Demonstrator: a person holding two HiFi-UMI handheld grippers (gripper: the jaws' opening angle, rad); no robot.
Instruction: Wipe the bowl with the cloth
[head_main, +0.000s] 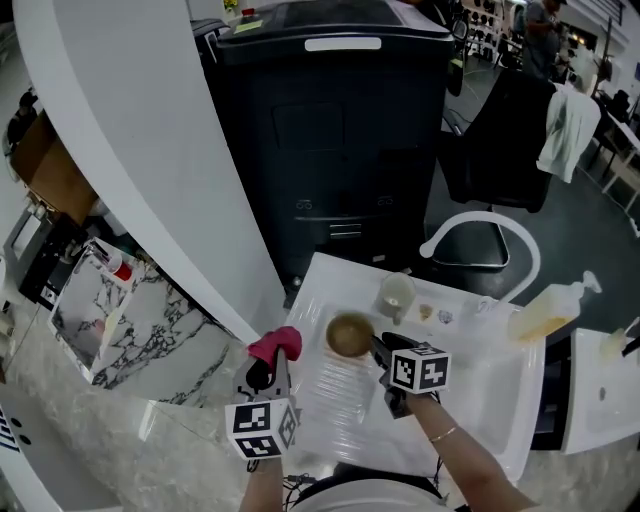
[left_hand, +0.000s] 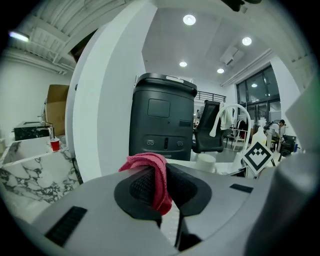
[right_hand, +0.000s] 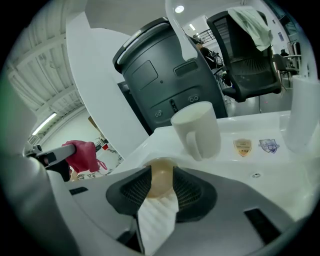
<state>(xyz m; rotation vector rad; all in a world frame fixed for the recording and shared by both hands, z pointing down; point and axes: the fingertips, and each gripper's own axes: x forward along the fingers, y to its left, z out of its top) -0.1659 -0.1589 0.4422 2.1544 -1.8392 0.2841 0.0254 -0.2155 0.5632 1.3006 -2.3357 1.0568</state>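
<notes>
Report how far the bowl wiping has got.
Done: the red cloth is clamped in the left tool. In hand: the right tool, jaws open, is lined up on the brown bowl on the white drainer, not gripping it. Left: steadying the bowl and all the wiping; cloth and bowl are apart.

Ribbed drainboard (head_main: 345, 400) is bare: open lane toward the basin. Bowl (head_main: 350, 335) sits at the tips of the right gripper (head_main: 381, 346), with 1 mug (head_main: 397, 295) near, just behind it. Faucet arch (head_main: 480, 225) and soap bottle (head_main: 545, 312) crowd the right side. White column (head_main: 150, 150) blocks the left and black bin (head_main: 330, 130) the rear.
</notes>
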